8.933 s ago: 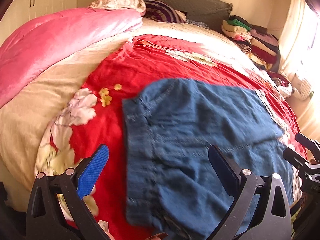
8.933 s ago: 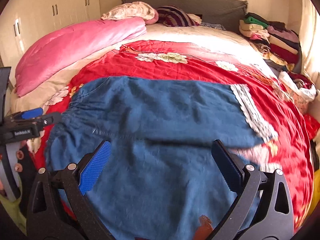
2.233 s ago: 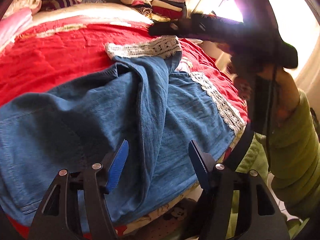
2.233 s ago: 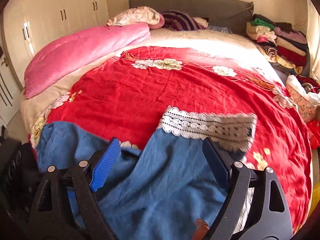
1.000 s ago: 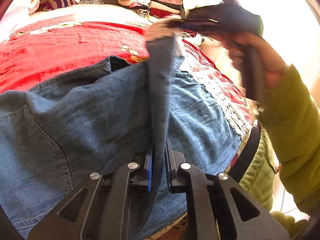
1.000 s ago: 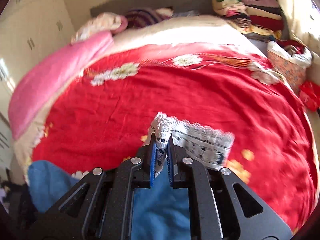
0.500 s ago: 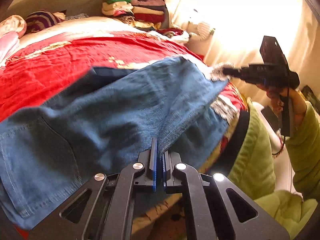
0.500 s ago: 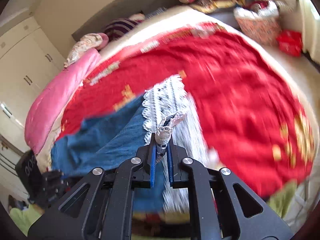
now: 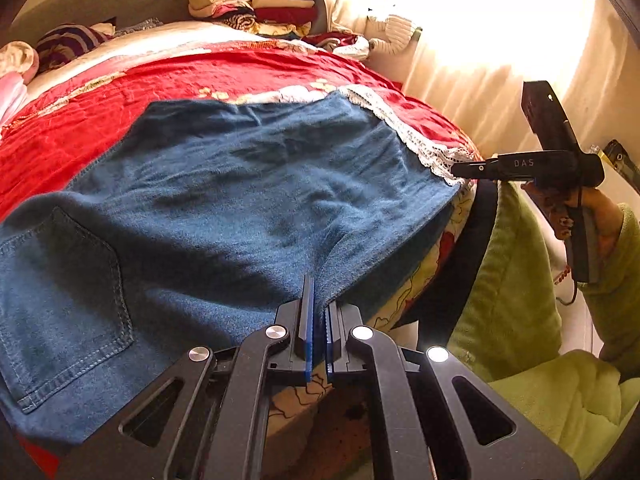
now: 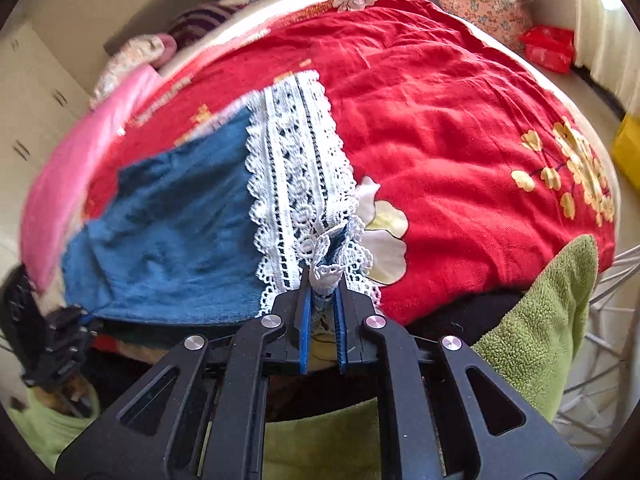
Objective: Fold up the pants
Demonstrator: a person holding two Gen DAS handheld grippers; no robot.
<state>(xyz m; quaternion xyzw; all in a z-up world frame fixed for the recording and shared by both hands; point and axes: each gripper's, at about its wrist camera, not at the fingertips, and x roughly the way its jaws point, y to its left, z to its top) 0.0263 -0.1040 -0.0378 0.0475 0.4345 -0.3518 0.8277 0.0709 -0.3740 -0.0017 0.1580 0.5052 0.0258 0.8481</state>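
Observation:
Blue denim pants (image 9: 224,200) with white lace hems (image 10: 296,176) lie spread on a red floral bedspread (image 10: 440,120), one leg laid over the other. My left gripper (image 9: 318,304) is shut on the near edge of the denim at the bed's front. My right gripper (image 10: 322,284) is shut on the lace hem corner; it also shows in the left wrist view (image 9: 468,169), pinching the lace at the right end. A back pocket (image 9: 68,292) faces up at the left.
A pile of folded clothes (image 9: 256,4) sits at the head of the bed. A pink quilt (image 10: 80,148) lies along the far side. A patterned basket (image 10: 484,12) and a red bag (image 10: 548,48) stand beside the bed. The person's green sleeve (image 9: 520,300) is near.
Both grippers closed on the pant leg, carried it over and pulled it flat toward the bed's near edge. The denim now lies smoother, with the lace hem stretched to the right.

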